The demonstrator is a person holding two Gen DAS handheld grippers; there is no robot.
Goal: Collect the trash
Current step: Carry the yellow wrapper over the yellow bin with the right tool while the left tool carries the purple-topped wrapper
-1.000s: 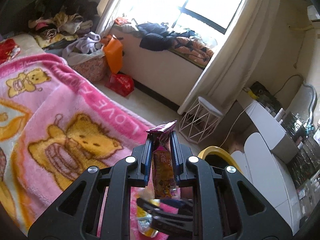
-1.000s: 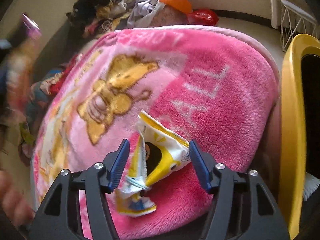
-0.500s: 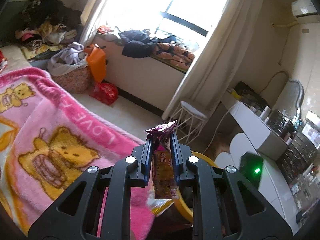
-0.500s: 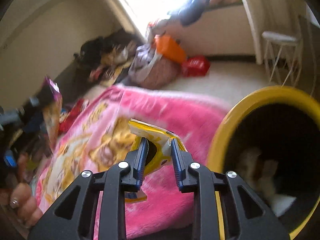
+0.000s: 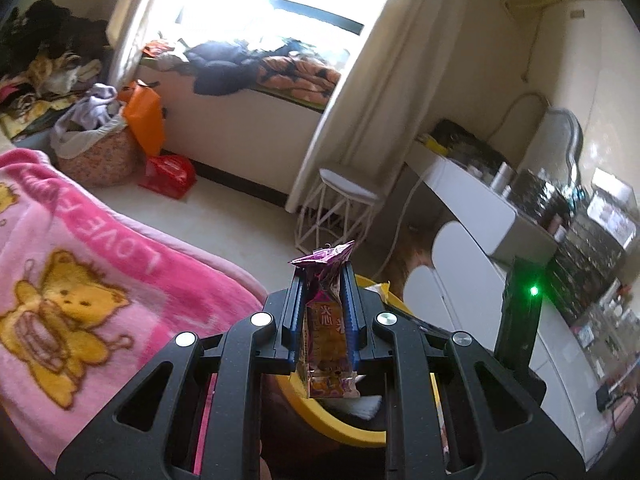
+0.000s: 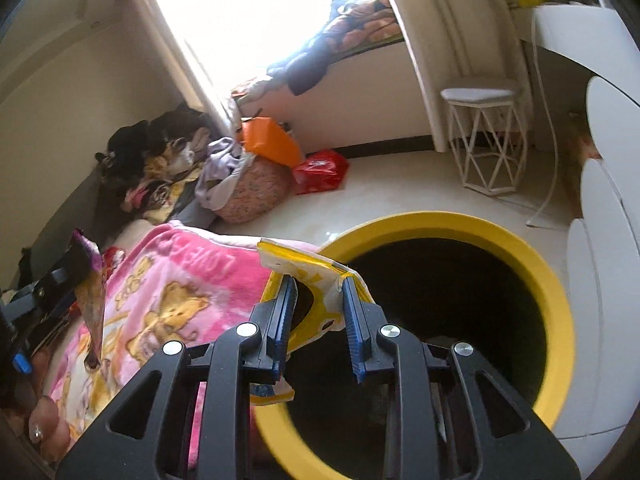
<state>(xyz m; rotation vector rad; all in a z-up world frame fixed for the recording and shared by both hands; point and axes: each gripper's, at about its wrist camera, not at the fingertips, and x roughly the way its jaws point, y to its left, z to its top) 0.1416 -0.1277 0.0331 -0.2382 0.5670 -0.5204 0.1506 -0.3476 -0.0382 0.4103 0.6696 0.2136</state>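
Right gripper (image 6: 316, 312), clamping a crumpled yellow-and-white snack wrapper (image 6: 316, 280) over the near rim of the round yellow bin (image 6: 556, 304), is nearer than left gripper (image 5: 323, 312), clamping an upright purple foil wrapper (image 5: 326, 332).

Fleecy blanket (image 5: 100, 264), glossy foil wrapper (image 5: 326, 344)
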